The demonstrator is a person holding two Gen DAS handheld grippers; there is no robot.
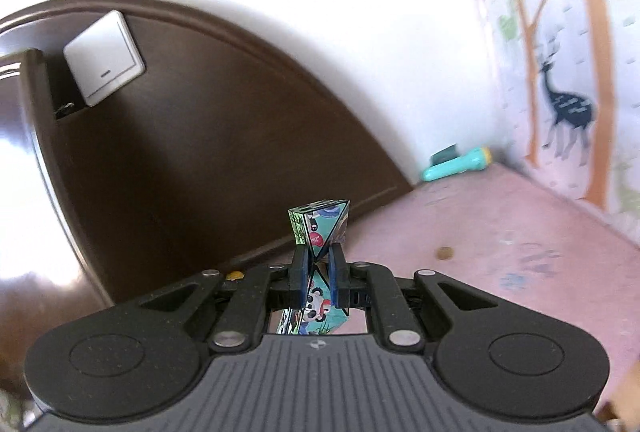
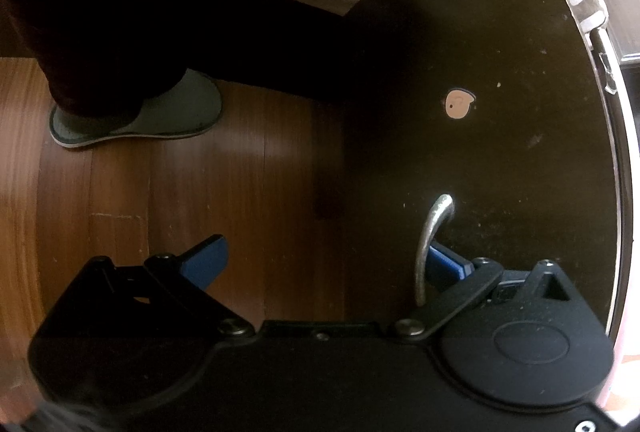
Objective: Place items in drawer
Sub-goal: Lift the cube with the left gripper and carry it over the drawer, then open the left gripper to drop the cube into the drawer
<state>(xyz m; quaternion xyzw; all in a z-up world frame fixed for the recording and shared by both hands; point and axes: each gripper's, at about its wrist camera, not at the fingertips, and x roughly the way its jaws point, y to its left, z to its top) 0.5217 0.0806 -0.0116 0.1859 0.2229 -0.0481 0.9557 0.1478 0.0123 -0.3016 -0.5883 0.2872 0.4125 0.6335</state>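
Blue pads on the left gripper (image 1: 319,264) pinch a printed folding toy (image 1: 319,228), a card-like thing with panda pictures, clamped at its narrow waist so that its long axis runs straight along the fingers: one flared end juts out at 12 o'clock beyond the tips, the other sits back toward 6 o'clock inside the frame. The toy is in the air, above a pink counter (image 1: 500,232). Farther out at 2 o'clock a teal flashlight (image 1: 456,164) lies on that counter against the wall, its axis running crosswise. In the right view, the right gripper (image 2: 324,260) has its fingers spread wide and holds nothing; one blue finger (image 2: 444,266) is tucked behind the silver handle (image 2: 430,244) of a dark drawer front (image 2: 500,152), the other well clear at 9 o'clock over the wood floor (image 2: 160,192). Beyond, at 11 o'clock, a slipper (image 2: 160,116) stands on the floor. Whether the drawer is open I cannot tell; the right hand is the one at it.
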